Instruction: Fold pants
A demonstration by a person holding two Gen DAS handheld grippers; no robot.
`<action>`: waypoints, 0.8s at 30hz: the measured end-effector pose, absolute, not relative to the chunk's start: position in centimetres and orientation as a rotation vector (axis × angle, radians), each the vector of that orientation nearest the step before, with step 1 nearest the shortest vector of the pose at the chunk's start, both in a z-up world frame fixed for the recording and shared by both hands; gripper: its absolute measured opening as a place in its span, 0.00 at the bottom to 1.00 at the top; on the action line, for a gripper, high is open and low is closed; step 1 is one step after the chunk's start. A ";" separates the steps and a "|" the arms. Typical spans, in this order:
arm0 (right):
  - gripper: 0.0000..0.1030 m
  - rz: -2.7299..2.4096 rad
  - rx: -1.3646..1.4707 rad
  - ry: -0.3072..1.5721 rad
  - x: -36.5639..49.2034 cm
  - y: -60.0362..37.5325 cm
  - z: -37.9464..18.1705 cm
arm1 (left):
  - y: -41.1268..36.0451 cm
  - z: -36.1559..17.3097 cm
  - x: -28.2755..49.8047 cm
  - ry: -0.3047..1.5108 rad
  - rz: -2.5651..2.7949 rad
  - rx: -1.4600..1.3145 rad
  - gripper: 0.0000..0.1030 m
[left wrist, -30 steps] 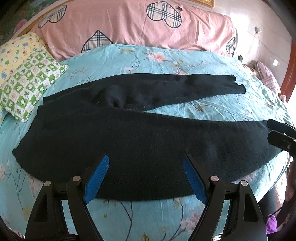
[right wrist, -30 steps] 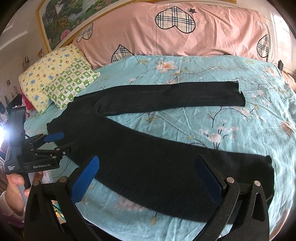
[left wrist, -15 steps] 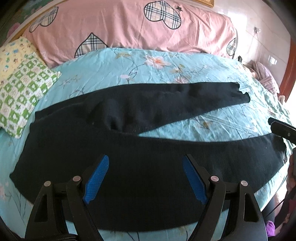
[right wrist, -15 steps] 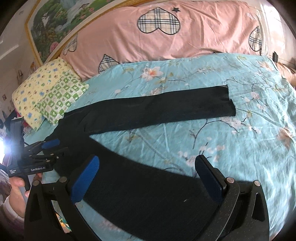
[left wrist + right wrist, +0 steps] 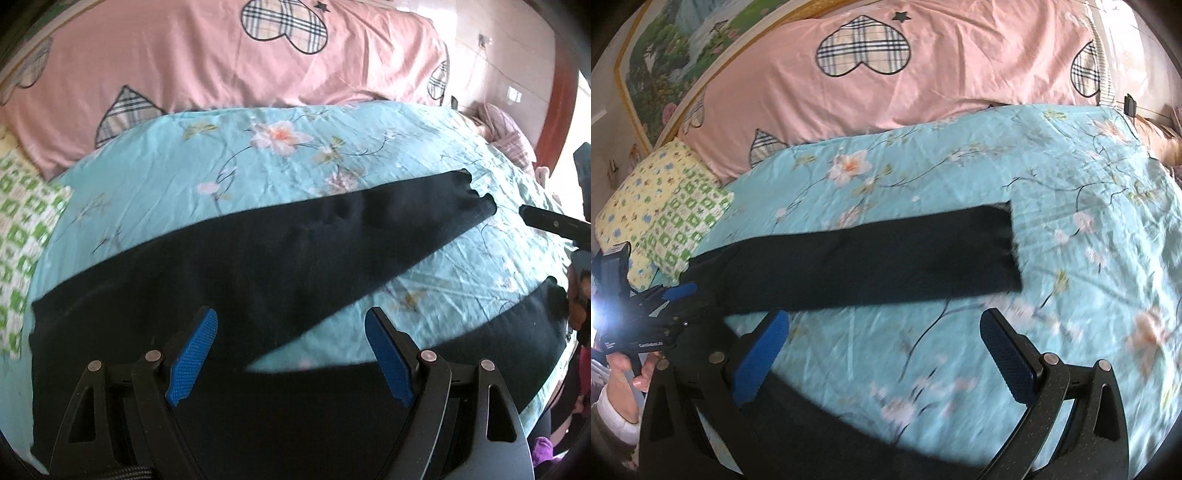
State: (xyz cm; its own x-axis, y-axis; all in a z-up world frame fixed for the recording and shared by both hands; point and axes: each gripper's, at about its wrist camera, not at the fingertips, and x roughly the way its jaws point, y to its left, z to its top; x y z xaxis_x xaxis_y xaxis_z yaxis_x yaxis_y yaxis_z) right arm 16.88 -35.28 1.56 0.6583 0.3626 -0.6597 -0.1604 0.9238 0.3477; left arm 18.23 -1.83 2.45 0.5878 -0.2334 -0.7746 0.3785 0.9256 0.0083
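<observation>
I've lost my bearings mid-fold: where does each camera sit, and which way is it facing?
Left wrist: on the left gripper, open above the waist end of the black pants, facing the pink bedding; the right gripper's tip shows at right.
Right wrist: on the right gripper, open above the leg end, facing the same way; left gripper and hand at left.
Shared: pants, floral sheet, pink bedding.

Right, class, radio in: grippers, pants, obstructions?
Left gripper open, right gripper open, both empty. Black pants flat on bed, legs splayed, unfolded. Nothing in the way.
</observation>
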 end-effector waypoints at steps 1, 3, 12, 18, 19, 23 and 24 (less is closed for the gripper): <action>1.00 0.296 0.270 0.801 17.4 -35.5 1.6 | -2.0 2.5 18.8 0.877 -0.376 0.182 0.80; 1.00 0.287 0.265 0.806 18.4 -35.9 1.5 | -2.5 2.5 19.9 0.878 -0.379 0.199 0.80; 1.00 0.260 0.274 0.834 22.1 -37.6 0.8 | -4.6 1.6 25.9 0.923 -0.432 0.229 0.80; 1.00 0.225 0.301 0.867 25.2 -39.7 -0.1 | -6.0 0.8 30.4 0.944 -0.504 0.245 0.80; 1.00 0.219 0.311 0.877 25.8 -40.1 -0.4 | -6.2 0.6 31.1 0.946 -0.531 0.248 0.80; 1.00 0.212 0.325 0.904 27.4 -40.9 -1.3 | -7.4 -0.1 33.1 0.963 -0.606 0.304 0.80; 1.00 0.212 0.325 0.908 27.8 -41.1 -1.5 | -7.7 -0.3 33.4 0.963 -0.611 0.326 0.80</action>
State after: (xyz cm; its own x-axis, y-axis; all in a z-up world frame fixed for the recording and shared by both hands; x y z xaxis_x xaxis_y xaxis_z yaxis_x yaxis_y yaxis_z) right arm 27.77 -41.06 -1.49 0.5995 0.3148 -0.7358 -0.0431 0.9308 0.3630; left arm 33.44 -7.69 -0.31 0.4229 -0.3377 -0.8409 0.6166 0.7872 -0.0061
